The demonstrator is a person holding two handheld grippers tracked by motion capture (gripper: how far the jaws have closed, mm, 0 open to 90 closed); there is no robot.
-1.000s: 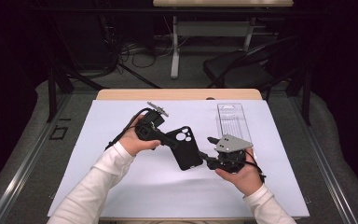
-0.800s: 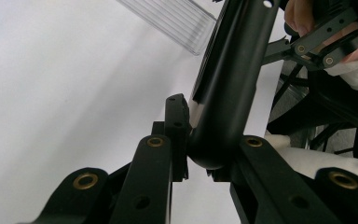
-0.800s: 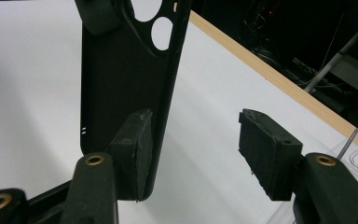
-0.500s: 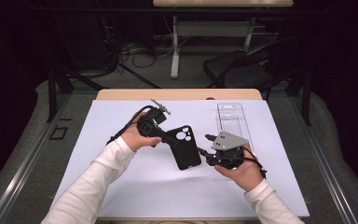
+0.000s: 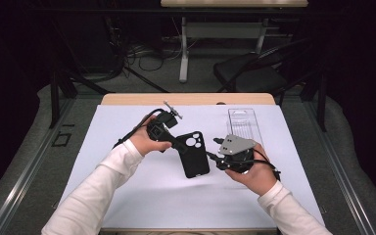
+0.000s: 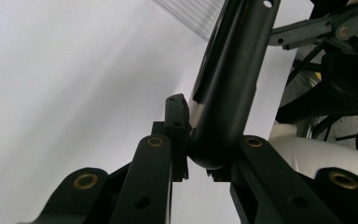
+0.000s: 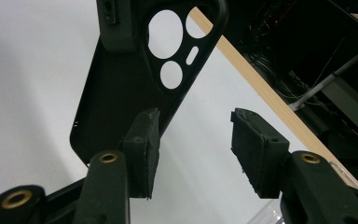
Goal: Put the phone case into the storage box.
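While I hold the black phone case (image 5: 196,154) up off the white sheet (image 5: 127,196), everything is easiest placed against the case itself. Nearest me, below and to its right in the high view, my right gripper (image 5: 214,157) sits just beside the case's lower edge; its jaws have just been closing, yet in the right gripper view a wide gap shows between the pads (image 7: 144,140), with the case's long edge passing just at the inner pad and nothing pinched between them. At the case's upper corner, by the camera holes, my left gripper (image 5: 178,145) is clamped tight on the rim, the case (image 6: 228,88) rising edge-on from between the jaws in the left gripper view. Beyond the case, to its right, lies a clear plastic tray (image 5: 245,125), and farther off runs the wooden table edge (image 5: 186,99). I judge the case light and thin, a flexible shell that would bow if I pinched its open middle, and its matte skin likely gives fair grip; the firm rim of a long side is the place to take it. It looks plain black, with rounded corners and a cut-out of three round holes and a slot (image 7: 175,46).
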